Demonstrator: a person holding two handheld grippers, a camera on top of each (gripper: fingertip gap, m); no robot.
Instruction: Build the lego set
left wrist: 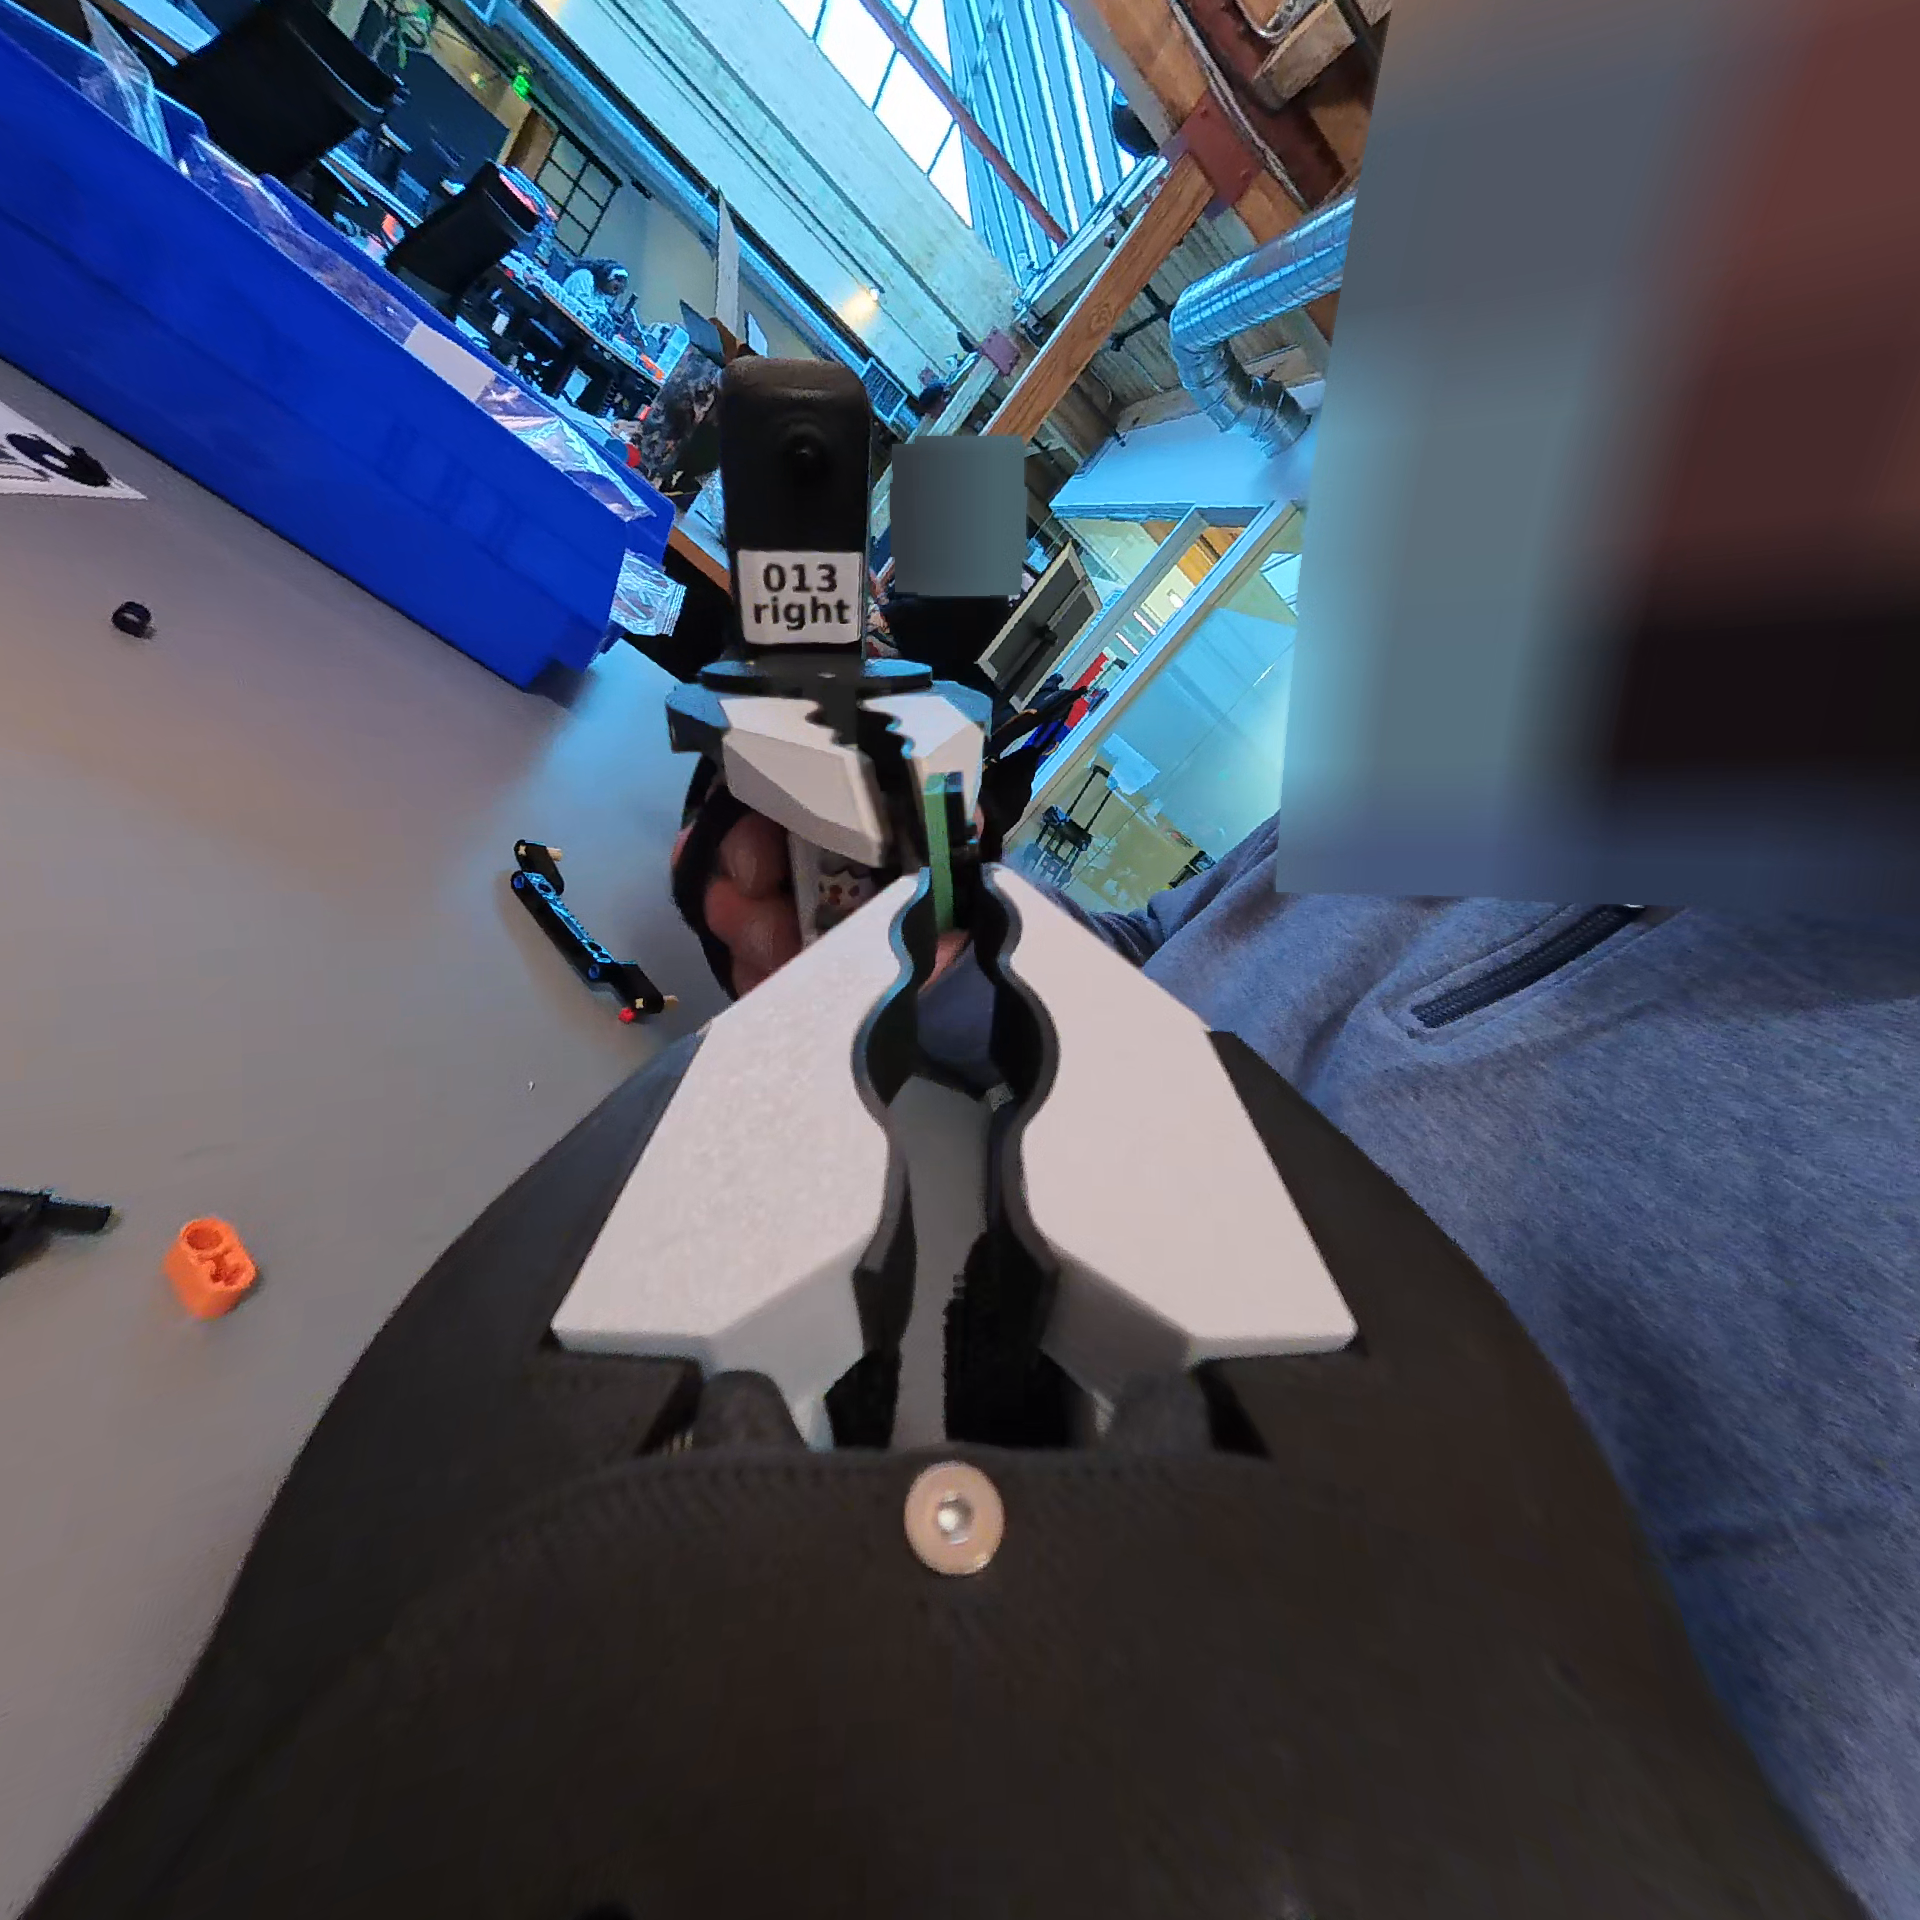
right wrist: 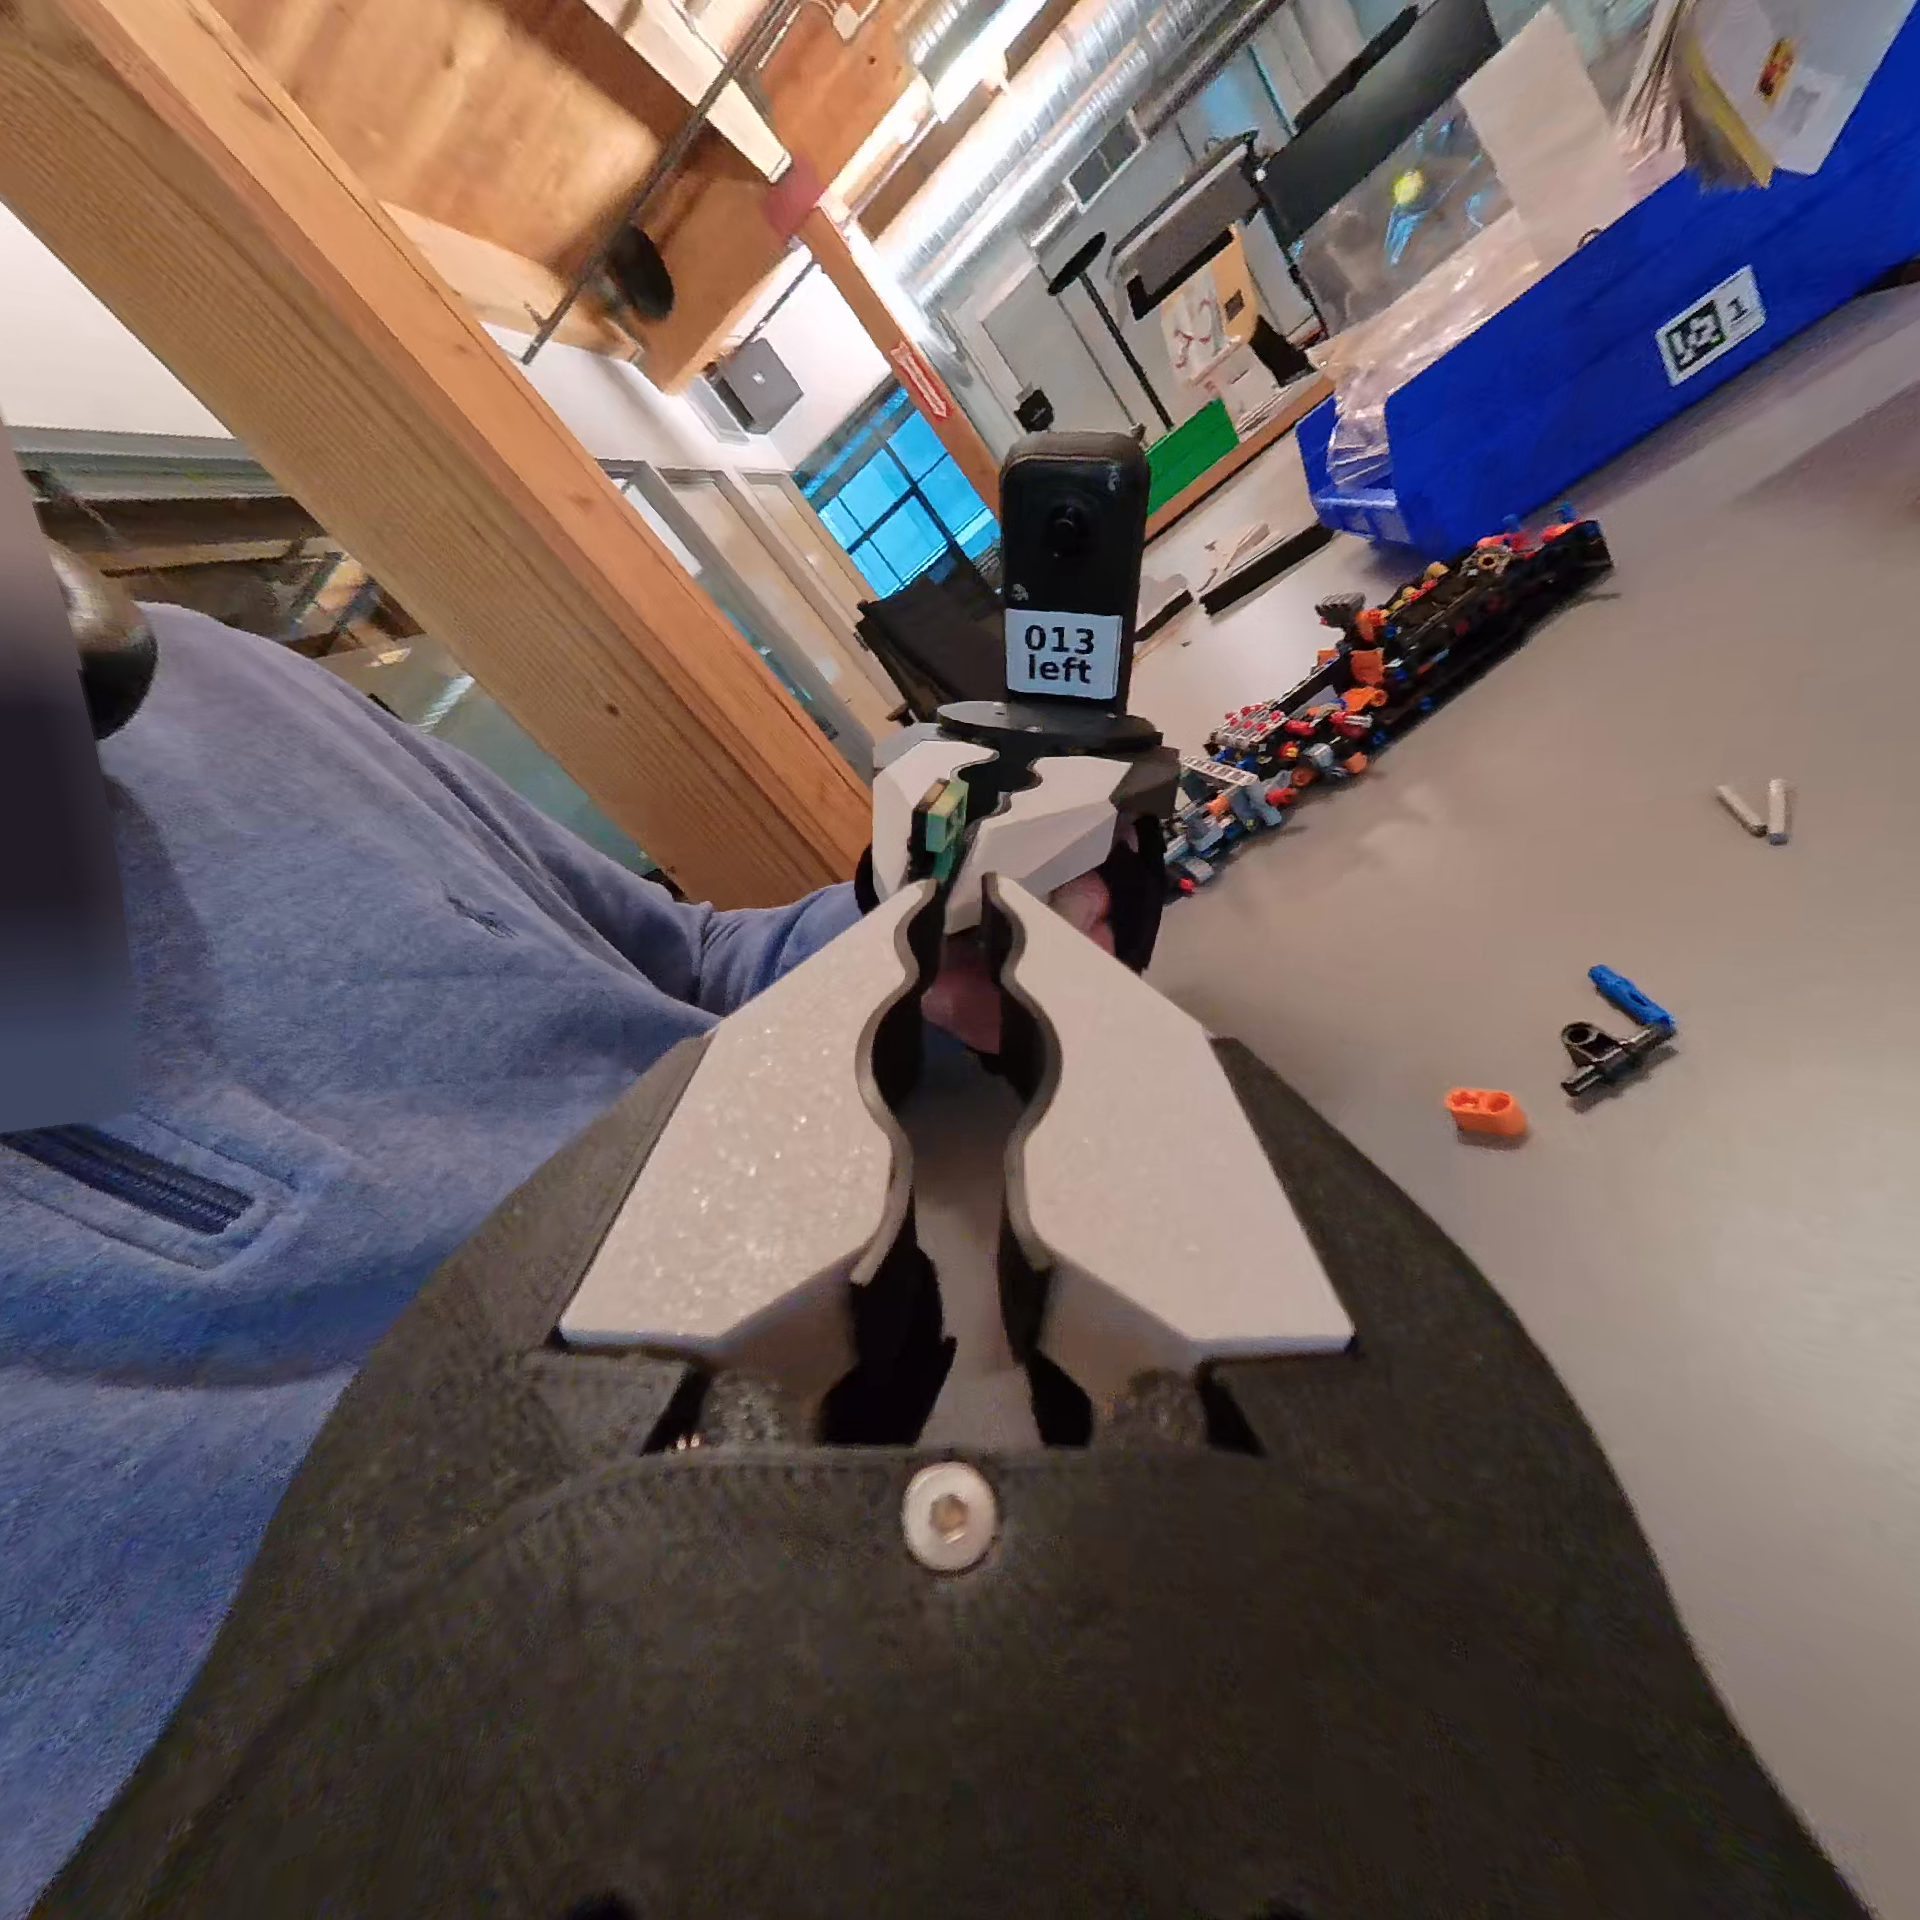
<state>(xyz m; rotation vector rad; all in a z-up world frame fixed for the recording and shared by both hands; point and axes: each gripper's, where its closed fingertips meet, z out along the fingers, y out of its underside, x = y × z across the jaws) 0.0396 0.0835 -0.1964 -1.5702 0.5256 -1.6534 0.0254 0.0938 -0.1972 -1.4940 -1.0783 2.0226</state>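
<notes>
My two grippers meet tip to tip above the grey table (left wrist: 260,831). A small green lego piece (left wrist: 943,847) sits between them. In the left wrist view my left gripper (left wrist: 956,883) has its tips closed on the near end. The right gripper (left wrist: 914,810) faces it, with its jaws around the far end. In the right wrist view the green piece (right wrist: 938,823) sits in the left gripper's (right wrist: 971,831) jaws, just past my right gripper's (right wrist: 956,894) nearly closed tips. A partly built model (right wrist: 1403,665) lies on the table.
Loose parts lie on the table: an orange connector (left wrist: 211,1265) (right wrist: 1488,1110), a black beam with pins (left wrist: 587,935), a blue pin (right wrist: 1629,1000), a black piece (right wrist: 1605,1055), and two grey pins (right wrist: 1756,810). A blue bin (right wrist: 1558,416) (left wrist: 260,343) stands behind. The person's blue sleeve (right wrist: 312,935) is close. Both grippers' tips are close together, under 4 cm apart. Both grippers' tips are roughly 30 centimetres from the partly built model (right wrist: 1403,665).
</notes>
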